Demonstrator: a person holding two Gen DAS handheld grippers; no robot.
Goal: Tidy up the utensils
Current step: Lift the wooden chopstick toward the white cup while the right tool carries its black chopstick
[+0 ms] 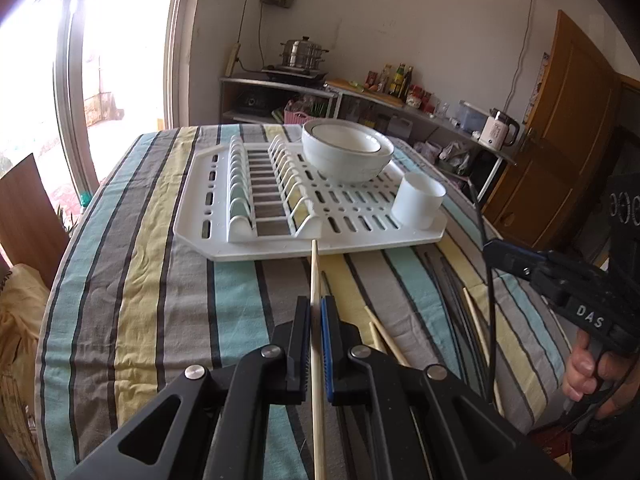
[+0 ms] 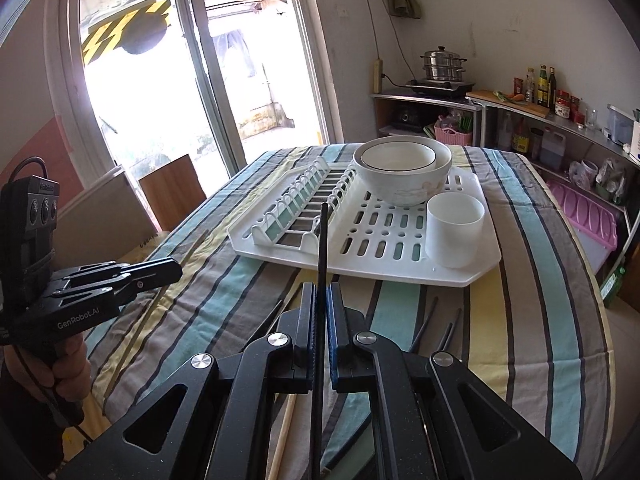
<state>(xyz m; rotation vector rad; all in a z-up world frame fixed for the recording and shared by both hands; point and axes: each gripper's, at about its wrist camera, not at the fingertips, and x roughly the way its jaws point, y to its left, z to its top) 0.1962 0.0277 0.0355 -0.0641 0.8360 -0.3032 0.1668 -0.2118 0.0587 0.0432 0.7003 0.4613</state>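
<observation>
My left gripper (image 1: 315, 308) is clamped on a pale wooden chopstick (image 1: 315, 276); my right gripper (image 2: 323, 298) is clamped on a black chopstick (image 2: 323, 240). Both chopsticks point toward the white drying rack (image 2: 472, 276) with its cup (image 2: 454, 228). Loose chopsticks (image 1: 386, 336) lie on the striped tablecloth (image 1: 160, 280).

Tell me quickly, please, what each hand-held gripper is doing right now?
Left hand-held gripper: closed on a wooden chopstick.
Right hand-held gripper: closed on a black chopstick.

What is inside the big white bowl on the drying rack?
A smaller white bowl with a dark rim line is nested inside the big bowl on the white drying rack. The smaller bowl looks empty; the big bowl's own bottom is covered by it.
</observation>
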